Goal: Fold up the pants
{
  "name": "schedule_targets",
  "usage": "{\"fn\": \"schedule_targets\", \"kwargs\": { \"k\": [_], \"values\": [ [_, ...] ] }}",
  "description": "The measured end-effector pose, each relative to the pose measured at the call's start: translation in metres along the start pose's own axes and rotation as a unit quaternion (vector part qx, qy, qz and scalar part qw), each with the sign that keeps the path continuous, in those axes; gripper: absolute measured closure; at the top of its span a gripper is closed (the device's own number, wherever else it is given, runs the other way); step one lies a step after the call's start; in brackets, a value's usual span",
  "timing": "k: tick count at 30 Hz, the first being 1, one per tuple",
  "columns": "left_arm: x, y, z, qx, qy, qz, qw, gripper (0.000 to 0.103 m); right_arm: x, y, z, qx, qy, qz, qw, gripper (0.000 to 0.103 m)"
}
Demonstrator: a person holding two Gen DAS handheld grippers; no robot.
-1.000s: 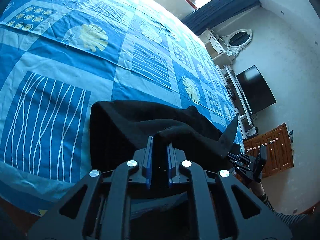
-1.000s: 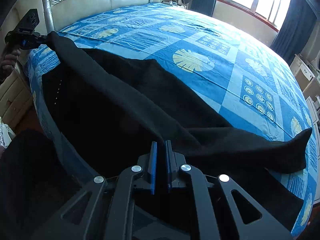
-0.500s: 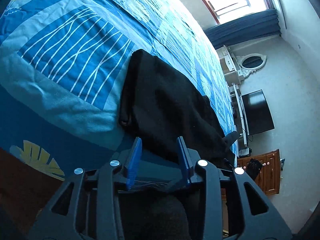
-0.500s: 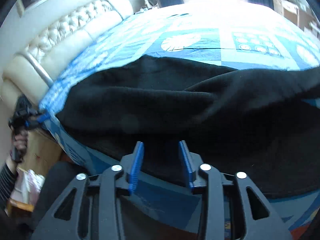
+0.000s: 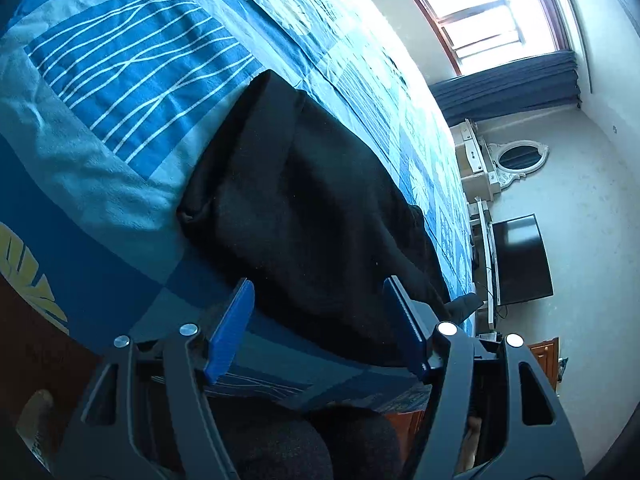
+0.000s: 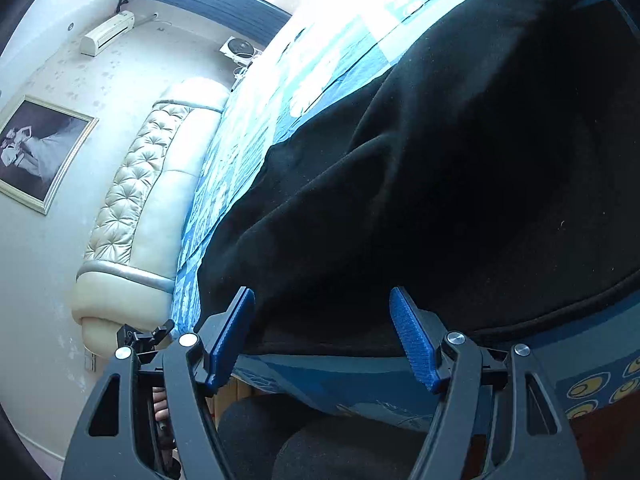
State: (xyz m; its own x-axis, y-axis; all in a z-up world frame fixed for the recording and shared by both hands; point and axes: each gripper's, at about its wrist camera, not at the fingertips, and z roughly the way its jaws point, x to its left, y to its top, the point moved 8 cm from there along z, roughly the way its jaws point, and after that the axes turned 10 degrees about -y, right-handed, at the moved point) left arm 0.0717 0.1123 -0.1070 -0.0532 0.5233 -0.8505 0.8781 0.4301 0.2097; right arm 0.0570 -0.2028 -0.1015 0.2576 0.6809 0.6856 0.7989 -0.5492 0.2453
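Left wrist view, near to far: left gripper (image 5: pixel 318 328) has its blue pads (image 5: pixel 228 336) spread wide, released, nothing between them, held just off the near edge of the bed. Black fleece pants (image 5: pixel 304 216) lie folded lengthwise along that edge on the blue patchwork bedspread w/ white line and leaf prints (image 5: pixel 132 64). Pants' near hem sits right at the mattress drop-off; waist end is a rounded fold to the left. Bedspread beyond the pants is open cloth across to the window (image 5: pixel 500 16). Far right: white dresser w/ oval mirror (image 5: pixel 520 158) and a dark flat TV (image 5: pixel 520 258), well apart from the bed.

Right wrist view: right gripper (image 6: pixel 324 332) also let go, blue pads (image 6: pixel 414 340) wide apart, just short of the pants' (image 6: pixel 440 184) hem at the bed edge. Beyond lies the cream tufted headboard (image 6: pixel 148 196), then a framed picture (image 6: pixel 38 152) on the wall.

Vs 1 s ago: both grippers were clamped on the cloth w/ one pants edge lifted; 0.5 s ago pads were partly open. Now both are fully open, backed off, and the pants lie flat.
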Motion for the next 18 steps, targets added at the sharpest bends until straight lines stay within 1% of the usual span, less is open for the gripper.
{"fn": "schedule_targets", "kwargs": {
  "k": [6, 10, 16, 18],
  "values": [
    [0.005, 0.001, 0.006, -0.01, 0.011, -0.015, 0.9998, 0.037, -0.006, -0.002, -0.003, -0.003, 0.006, 0.007, 1.0, 0.033],
    [0.013, -0.001, 0.01, -0.015, 0.014, -0.037, 0.9991, 0.037, -0.009, 0.003, -0.003, -0.003, 0.014, 0.019, 1.0, 0.033],
    [0.012, 0.001, 0.009, -0.025, 0.012, -0.044, 0.9986, 0.037, -0.01, 0.005, -0.001, -0.008, 0.018, 0.028, 0.999, 0.033],
    [0.011, 0.005, 0.008, -0.029, 0.018, -0.041, 0.9985, 0.037, -0.013, 0.006, -0.003, -0.013, 0.019, 0.038, 0.999, 0.033]
  ]
}}
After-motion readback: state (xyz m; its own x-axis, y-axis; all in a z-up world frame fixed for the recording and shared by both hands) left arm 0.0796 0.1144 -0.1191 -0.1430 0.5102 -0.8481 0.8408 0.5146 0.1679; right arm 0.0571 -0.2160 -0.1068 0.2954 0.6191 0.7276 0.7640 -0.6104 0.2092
